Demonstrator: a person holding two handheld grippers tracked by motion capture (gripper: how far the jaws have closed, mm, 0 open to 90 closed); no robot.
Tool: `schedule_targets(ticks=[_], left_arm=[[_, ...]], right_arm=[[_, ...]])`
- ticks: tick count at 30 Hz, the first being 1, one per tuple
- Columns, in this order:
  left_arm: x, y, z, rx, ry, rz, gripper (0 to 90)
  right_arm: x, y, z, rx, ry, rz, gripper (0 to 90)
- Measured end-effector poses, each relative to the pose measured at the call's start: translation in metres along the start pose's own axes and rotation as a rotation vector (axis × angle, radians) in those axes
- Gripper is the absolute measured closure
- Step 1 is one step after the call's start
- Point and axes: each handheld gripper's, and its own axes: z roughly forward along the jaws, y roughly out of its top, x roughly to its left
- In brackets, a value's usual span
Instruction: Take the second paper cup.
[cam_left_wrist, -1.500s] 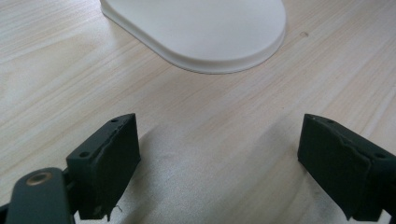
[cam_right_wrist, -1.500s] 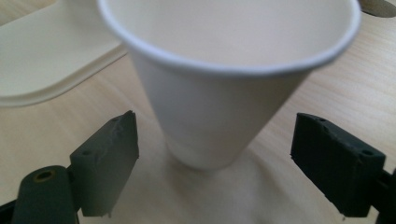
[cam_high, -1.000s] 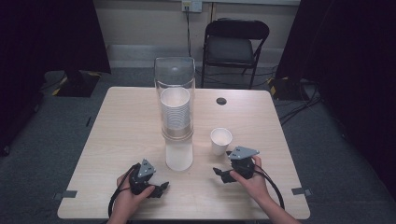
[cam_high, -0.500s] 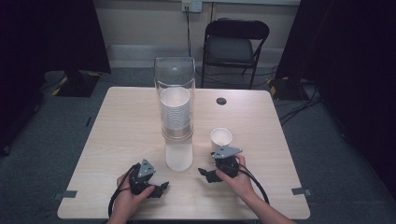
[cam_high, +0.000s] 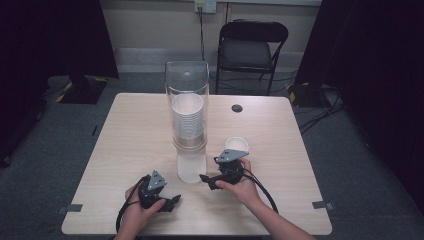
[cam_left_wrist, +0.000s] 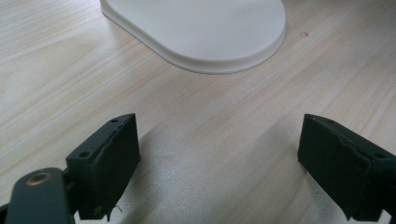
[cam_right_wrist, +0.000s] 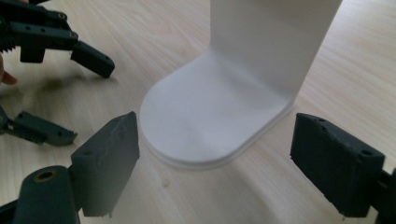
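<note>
We're low on the bench (cam_high: 125, 135) here, both grippers near the white foot of the cup dispenser (cam_high: 188, 125), that clear tube with a stack of paper cups (cam_high: 187, 117) sitting in it at the centre of the bench. One loose paper cup (cam_high: 236, 146) stands just beside the stand at about three o'clock from it. Our right gripper (cam_high: 206, 180) sits at roughly five o'clock of the base, fingers (cam_right_wrist: 108, 163) wide apart and holding nothing; in the right gripper view the dispenser base (cam_right_wrist: 205, 116) lies dead ahead between them, its white upright rising at the top. Our left gripper (cam_high: 172, 201) waits at about seven o'clock, fingers (cam_left_wrist: 105, 161) also spread and empty, with the rounded lip of the base (cam_left_wrist: 201, 28) just ahead at twelve o'clock in the left gripper view. We read this as the approach to steady or reach the dispenser. To do it well, we'd keep the right gripper level with the bench, stay centred on the base so neither finger clips its edge, and come in slowly, because a tall stand like that looks easy to tip. We'd also mind the loose cup behind the right hand (cam_high: 242, 182), and keep the left gripper ready to brace the foot.
</note>
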Motion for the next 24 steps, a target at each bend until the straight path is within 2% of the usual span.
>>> schedule_targets(ticks=[1,4,5,9,10,16,18,21,24], left_arm=[[0.000,0.000,0.000,0.000,0.000,0.000,12.4],[0.000,0.000,0.000,0.000,0.000,0.000,12.3],[0.000,0.000,0.000,-0.001,0.000,0.000,12.3],[0.000,0.000,0.000,-0.002,0.000,0.000,12.4],[0.000,0.000,0.000,-0.001,0.000,0.000,12.3],[0.000,0.000,0.000,-0.002,0.000,0.000,12.3],[0.000,0.000,0.000,-0.002,0.000,0.000,12.3],[0.000,0.000,0.000,-0.001,0.000,0.000,12.3],[0.000,0.000,0.000,-0.002,0.000,-0.001,12.3]], right_arm=[[0.000,0.005,0.002,-0.014,0.008,0.019,15.1],[0.000,0.012,0.003,-0.028,0.004,0.020,15.1],[0.000,0.017,0.003,-0.050,0.009,0.022,15.2],[0.000,0.027,0.004,-0.078,0.014,0.021,15.5],[0.000,0.032,0.005,-0.099,0.017,0.023,15.0],[0.001,0.044,0.008,-0.141,0.015,0.004,15.1],[0.002,0.048,0.012,-0.140,0.012,0.001,15.4],[0.005,0.054,0.016,-0.160,0.012,-0.013,19.7],[0.006,0.058,0.017,-0.186,-0.001,-0.032,31.1]])
